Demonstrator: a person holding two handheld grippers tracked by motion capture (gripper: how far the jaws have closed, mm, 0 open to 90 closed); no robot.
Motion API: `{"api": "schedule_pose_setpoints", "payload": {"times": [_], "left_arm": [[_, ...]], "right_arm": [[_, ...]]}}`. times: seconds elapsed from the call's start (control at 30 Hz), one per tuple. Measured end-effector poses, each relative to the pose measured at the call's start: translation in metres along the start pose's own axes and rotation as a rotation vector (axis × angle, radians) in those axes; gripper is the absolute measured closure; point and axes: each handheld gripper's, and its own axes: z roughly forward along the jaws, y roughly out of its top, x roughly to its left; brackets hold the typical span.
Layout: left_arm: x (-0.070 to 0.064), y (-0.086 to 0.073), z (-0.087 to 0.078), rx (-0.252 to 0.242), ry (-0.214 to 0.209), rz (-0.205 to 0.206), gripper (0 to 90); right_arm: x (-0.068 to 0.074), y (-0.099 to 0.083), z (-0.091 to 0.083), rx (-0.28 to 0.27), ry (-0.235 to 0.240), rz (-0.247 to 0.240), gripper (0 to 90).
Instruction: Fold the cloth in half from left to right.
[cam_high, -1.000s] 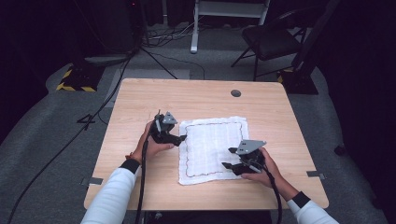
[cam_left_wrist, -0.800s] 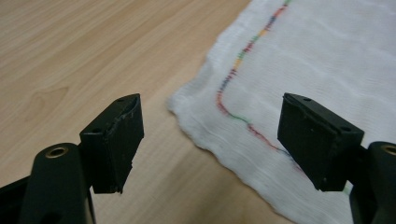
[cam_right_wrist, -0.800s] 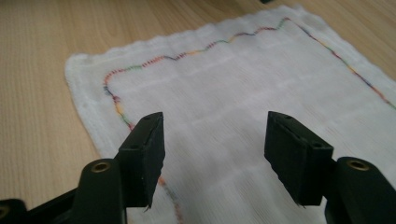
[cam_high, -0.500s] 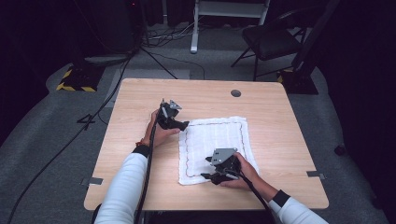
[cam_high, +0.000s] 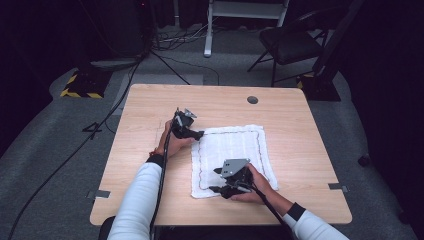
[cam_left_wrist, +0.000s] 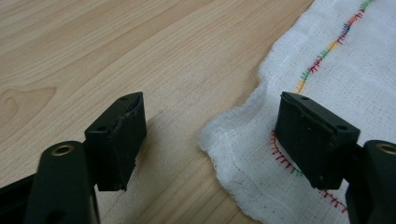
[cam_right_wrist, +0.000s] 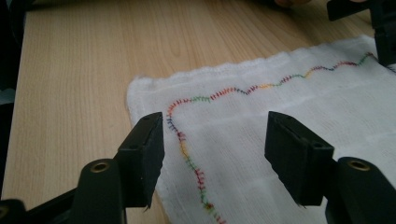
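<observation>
A white cloth (cam_high: 235, 150) with a multicoloured stitched border lies flat on the wooden table (cam_high: 300, 115). My left gripper (cam_high: 199, 134) is at the cloth's far left corner, open; in the left gripper view (cam_left_wrist: 210, 100) the cloth (cam_left_wrist: 327, 60) corner lies between the jaws, the right jaw over the stitched border. My right gripper (cam_high: 216, 189) is at the near left corner, open; in the right gripper view (cam_right_wrist: 214, 116) its jaws straddle the cloth (cam_right_wrist: 289, 93) corner, low over it. Nothing is held.
A round dark grommet (cam_high: 252, 99) is set in the table's far side. Beyond the table stand a dark chair (cam_high: 292, 42) and a white stand (cam_high: 207, 30), with cables on the grey floor. Bare wood surrounds the cloth.
My right gripper has moved left along the cloth's near edge to its near left corner. My left gripper has shifted farther up the left edge to the far corner.
</observation>
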Motion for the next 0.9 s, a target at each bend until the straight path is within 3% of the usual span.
{"api": "schedule_pose_setpoints", "payload": {"times": [0.3, 0.43, 0.53, 0.63, 0.77, 0.9], "left_arm": [[0.0, -0.007, -0.006, -0.027, -0.045, 0.033, 44.5], [0.001, -0.008, -0.008, -0.027, -0.057, 0.037, 52.0], [0.001, -0.01, -0.01, -0.026, -0.063, 0.039, 60.7], [0.002, -0.012, -0.011, -0.033, -0.097, 0.054, 69.5], [0.005, -0.014, -0.012, -0.042, -0.13, 0.046, 78.8], [0.004, -0.013, -0.013, -0.033, -0.125, 0.069, 83.0]], "right_arm": [[0.023, 0.014, 0.034, 0.02, 0.067, -0.043, 38.8], [0.028, 0.014, 0.043, 0.042, 0.07, -0.042, 40.5], [0.027, 0.014, 0.048, 0.047, 0.066, -0.038, 47.2], [0.027, 0.015, 0.049, 0.038, 0.058, -0.019, 59.7], [0.024, 0.015, 0.048, 0.053, 0.02, -0.001, 79.3], [0.023, 0.016, 0.047, 0.062, 0.013, -0.001, 84.8]]}}
